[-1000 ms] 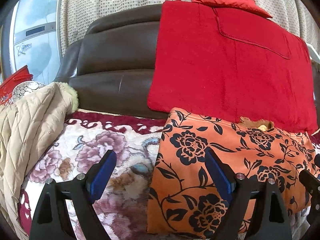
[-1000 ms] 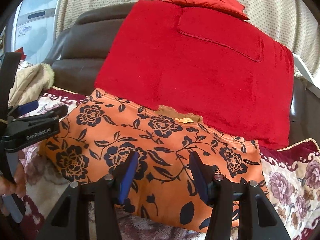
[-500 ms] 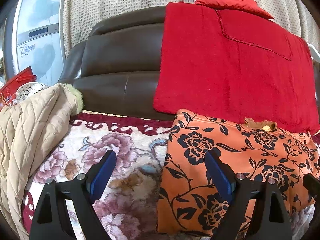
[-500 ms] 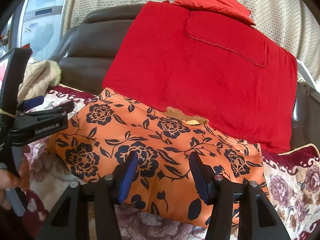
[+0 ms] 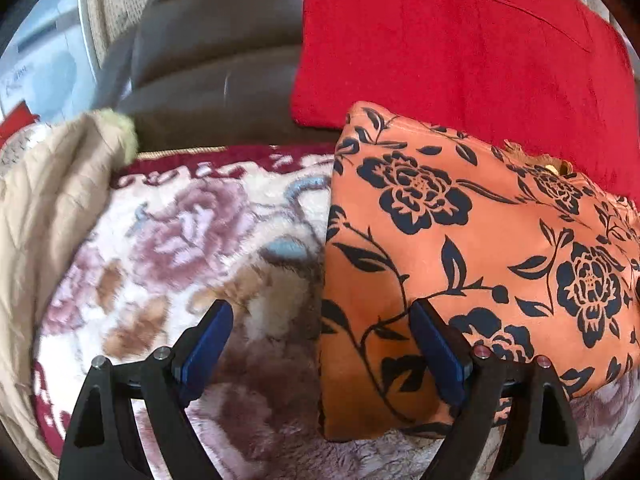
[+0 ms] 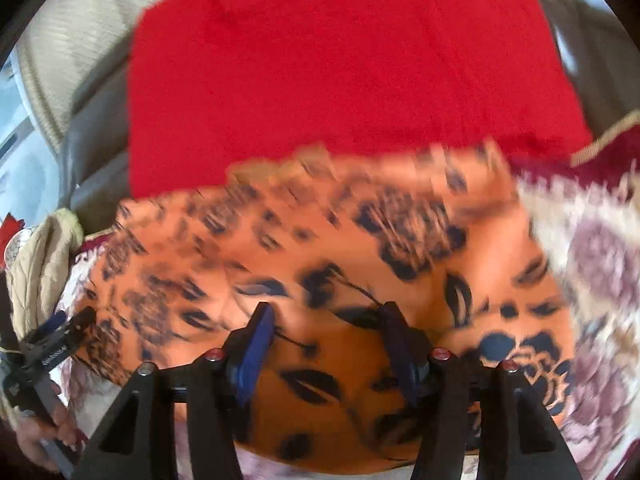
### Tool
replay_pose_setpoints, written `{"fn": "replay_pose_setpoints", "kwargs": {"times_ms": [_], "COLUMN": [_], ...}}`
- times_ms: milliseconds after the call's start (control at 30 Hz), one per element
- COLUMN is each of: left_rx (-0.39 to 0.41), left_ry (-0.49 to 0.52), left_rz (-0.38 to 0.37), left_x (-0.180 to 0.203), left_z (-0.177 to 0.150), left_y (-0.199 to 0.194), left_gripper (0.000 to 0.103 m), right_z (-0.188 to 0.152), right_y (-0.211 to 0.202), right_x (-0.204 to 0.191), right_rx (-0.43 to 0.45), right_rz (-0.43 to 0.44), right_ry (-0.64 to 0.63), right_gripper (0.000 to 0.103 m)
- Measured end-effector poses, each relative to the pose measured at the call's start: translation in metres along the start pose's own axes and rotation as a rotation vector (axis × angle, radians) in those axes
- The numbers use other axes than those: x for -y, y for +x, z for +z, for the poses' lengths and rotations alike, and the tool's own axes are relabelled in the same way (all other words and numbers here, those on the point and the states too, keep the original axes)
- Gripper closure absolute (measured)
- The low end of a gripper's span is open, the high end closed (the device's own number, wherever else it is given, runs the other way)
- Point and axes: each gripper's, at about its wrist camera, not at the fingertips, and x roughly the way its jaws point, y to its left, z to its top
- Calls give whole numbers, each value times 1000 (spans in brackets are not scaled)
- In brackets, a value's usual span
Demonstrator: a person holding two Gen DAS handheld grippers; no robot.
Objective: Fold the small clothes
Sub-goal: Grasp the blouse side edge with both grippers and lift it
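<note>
I look at a dark brown leather sofa [image 5: 208, 60] whose backrest fills the upper view. A red blanket [image 5: 460, 40] hangs over its right part. The seat is covered by a plush floral throw [image 5: 180, 240] in cream, mauve and maroon. A beige quilted coat [image 5: 48, 200] lies on the left. Behind the sofa I see a pale dotted curtain [image 5: 108, 0], with daylight at far left.

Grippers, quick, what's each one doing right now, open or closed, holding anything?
Left gripper: open, holding nothing, at the orange floral garment's left edge.
Right gripper: open, holding nothing, over the garment.
</note>
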Motion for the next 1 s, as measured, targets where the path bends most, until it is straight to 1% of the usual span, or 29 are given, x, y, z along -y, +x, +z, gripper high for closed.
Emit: {"fn": "replay_pose_setpoints", "kwargs": {"times_ms": [100, 167, 300, 367, 433, 533, 633, 700, 733, 800, 833, 867, 900, 967, 1000], "left_rx": [-5, 0, -2, -23, -78, -117, -112, -109, -92, -65, -54, -45, -46, -56, -63], "left_ry": [-58, -112, -201, -263, -333, -374, -359, -364, -378, -405, -413, -412, -405, -395, -398], "left_rz": [-31, -46, -95, -164, -243, -321, -325, -311, -318, -322, -326, -337, -342, -309, -302], "left_x": [-13, -25, -46, -55, -57, -46, -31, -26, -25, -24, -24, -21, -19, -16, -15], "left_z": [-1, -7, -22, -37, -52, -57, -47, -41, -36, -29, -27, -24, -21, -18, -18], "left_y": [-9, -20, -44, -54, -55, -51, -43, -35, -29, -23, -24, -22, -20, -13, -9], "left_gripper": [13, 13, 13, 13, 13, 13, 13, 13, 13, 14, 24, 31, 36, 36, 36], "right_z": [-1, -4, -7, -8, -9, -12, -14, -13, -13, -12, -12, -11, -11, -9, -8], "right_y": [-11, -23, -36, -40, -43, -43, -41, -41, -40, -37, -35, -32, -30, -24, -19], "right_x": [10, 18, 24, 26, 29, 32, 37, 44, 48, 58, 63, 70, 74, 80, 82], "right_rx": [15, 41, 57, 50, 44, 27, 18, 7, 13, 16, 15, 12, 12, 12, -1], "right_rz": [52, 107, 180, 227, 267, 329, 384, 410, 420, 428, 432, 430, 426, 415, 399], "right_ry": [24, 68, 91, 103, 119, 158, 213, 261, 281, 324, 345, 369, 383, 402, 405], "right_gripper": [43, 43, 43, 43, 43, 42, 42, 42, 42, 48, 57, 64, 64, 64, 64]}}
